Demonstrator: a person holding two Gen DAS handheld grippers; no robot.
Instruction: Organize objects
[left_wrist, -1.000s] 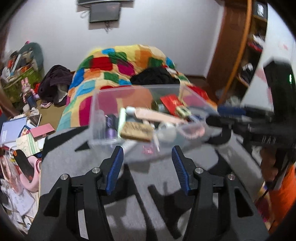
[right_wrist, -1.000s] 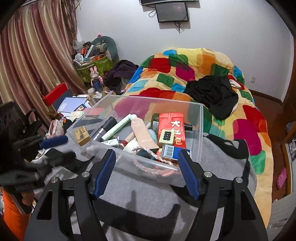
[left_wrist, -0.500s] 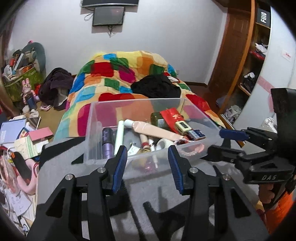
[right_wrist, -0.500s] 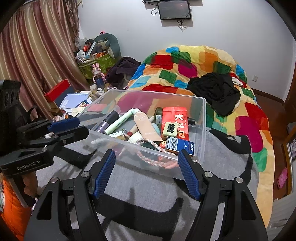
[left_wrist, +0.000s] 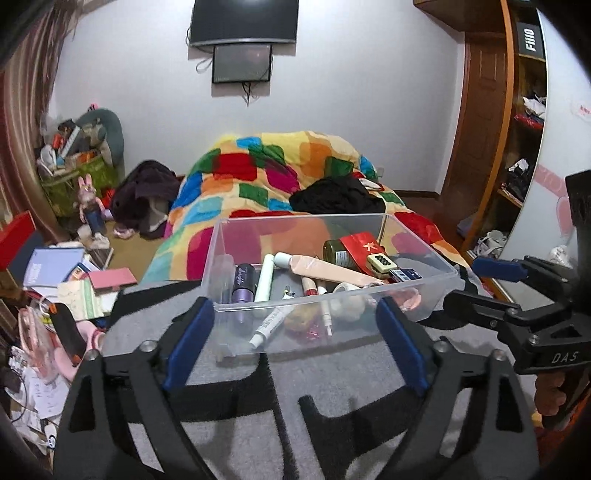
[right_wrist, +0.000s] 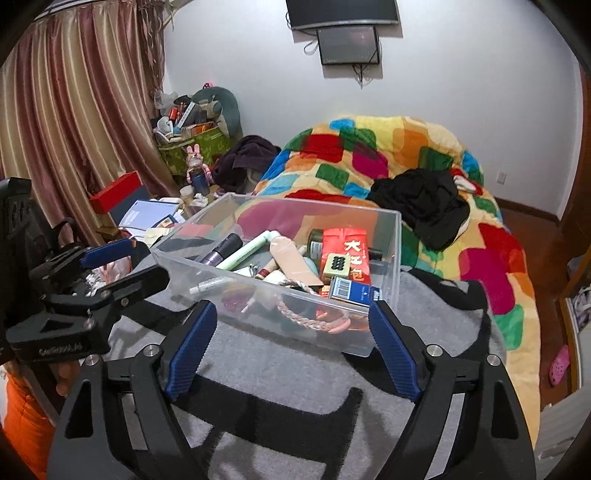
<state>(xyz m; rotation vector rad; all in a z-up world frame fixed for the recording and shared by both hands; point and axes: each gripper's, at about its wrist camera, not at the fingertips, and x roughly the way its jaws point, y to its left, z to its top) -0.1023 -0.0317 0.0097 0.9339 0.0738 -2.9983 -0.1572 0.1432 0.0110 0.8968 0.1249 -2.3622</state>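
On the grey blanket (left_wrist: 332, 373) sits a full clear bin (left_wrist: 325, 306), both grippers (left_wrist: 295, 343) (right_wrist: 291, 347) just widened, empty, flanked by floor clutter (left_wrist: 66, 280).

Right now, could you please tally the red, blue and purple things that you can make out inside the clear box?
Red: 1, the red packet.
Blue: 1, the blue box with a barcode.
Purple: 1, the purple tube.
Total: 3 in the clear box. Smaller items below may be hidden.
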